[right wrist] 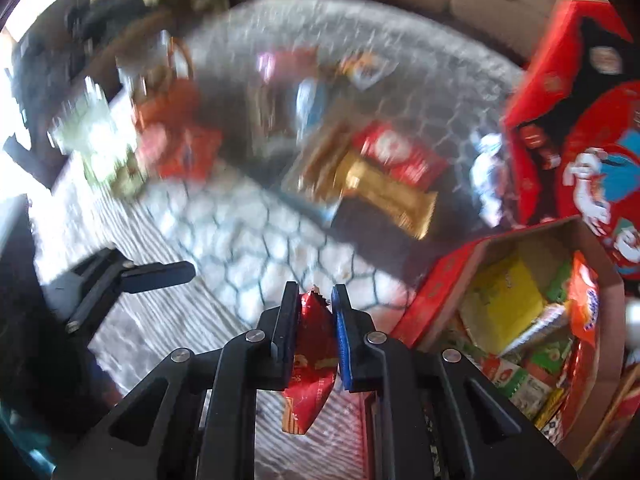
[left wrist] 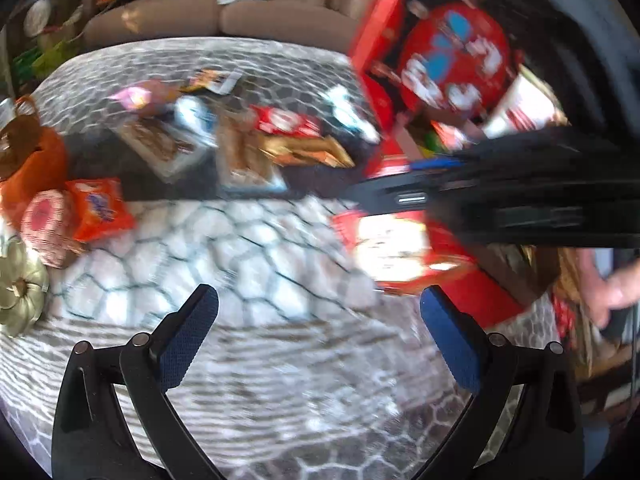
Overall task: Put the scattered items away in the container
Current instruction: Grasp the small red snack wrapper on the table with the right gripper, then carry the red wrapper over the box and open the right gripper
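Observation:
My right gripper [right wrist: 315, 300] is shut on a red foil snack packet [right wrist: 310, 364], held above the table just left of the open red cardboard box [right wrist: 444, 280] that holds several snack packs. My left gripper [left wrist: 319, 300] is open and empty above the patterned tablecloth [left wrist: 208, 240]. The right gripper's black body [left wrist: 520, 196] crosses the left wrist view at the right, in front of the red box [left wrist: 452, 276]. Scattered snacks lie mid-table: a red wafer pack [right wrist: 400, 152], a gold bar [right wrist: 390, 196], an orange packet [left wrist: 100, 208]. Both views are blurred.
The red box's raised lid [right wrist: 560, 80] with a cartoon print stands at the right. An orange pumpkin basket [left wrist: 32, 160] and a gold pumpkin [left wrist: 16, 292] sit at the table's left edge. A beige sofa [left wrist: 240, 12] is behind. My left gripper shows in the right wrist view [right wrist: 132, 272].

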The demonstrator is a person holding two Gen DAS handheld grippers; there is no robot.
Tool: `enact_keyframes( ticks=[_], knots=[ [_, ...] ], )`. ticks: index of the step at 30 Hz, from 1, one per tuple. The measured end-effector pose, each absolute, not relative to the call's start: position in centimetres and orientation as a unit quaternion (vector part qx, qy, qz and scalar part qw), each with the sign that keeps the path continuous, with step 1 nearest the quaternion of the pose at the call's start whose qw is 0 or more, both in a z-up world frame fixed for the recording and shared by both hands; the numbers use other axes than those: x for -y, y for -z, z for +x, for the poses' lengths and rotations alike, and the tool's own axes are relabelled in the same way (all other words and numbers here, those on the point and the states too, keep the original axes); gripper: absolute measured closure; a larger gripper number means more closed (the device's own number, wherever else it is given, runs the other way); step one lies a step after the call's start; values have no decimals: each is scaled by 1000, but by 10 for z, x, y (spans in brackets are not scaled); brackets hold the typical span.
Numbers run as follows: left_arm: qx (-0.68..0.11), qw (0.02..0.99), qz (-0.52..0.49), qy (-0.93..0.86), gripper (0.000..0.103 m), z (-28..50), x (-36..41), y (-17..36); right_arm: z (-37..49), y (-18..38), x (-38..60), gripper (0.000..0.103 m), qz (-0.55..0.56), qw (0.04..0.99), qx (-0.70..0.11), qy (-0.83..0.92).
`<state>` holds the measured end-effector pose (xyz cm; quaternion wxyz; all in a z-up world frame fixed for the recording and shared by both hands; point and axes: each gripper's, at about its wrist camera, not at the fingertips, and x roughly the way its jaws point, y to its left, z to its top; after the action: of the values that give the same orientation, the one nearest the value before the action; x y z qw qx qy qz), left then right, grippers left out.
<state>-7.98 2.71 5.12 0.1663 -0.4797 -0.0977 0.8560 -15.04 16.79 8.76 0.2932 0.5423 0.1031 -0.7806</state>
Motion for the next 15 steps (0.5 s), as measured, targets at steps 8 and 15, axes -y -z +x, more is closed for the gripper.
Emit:
enact_keyframes(
  ticks=[8, 15],
  knots=[
    [154, 113, -488, -851, 0, -142, 6, -59, -151, -141, -246, 87, 481, 265, 59, 834],
    [137, 113, -511, -841, 0, -198, -32, -47, -153, -131, -340, 87, 467, 207, 158, 845]
  ],
)
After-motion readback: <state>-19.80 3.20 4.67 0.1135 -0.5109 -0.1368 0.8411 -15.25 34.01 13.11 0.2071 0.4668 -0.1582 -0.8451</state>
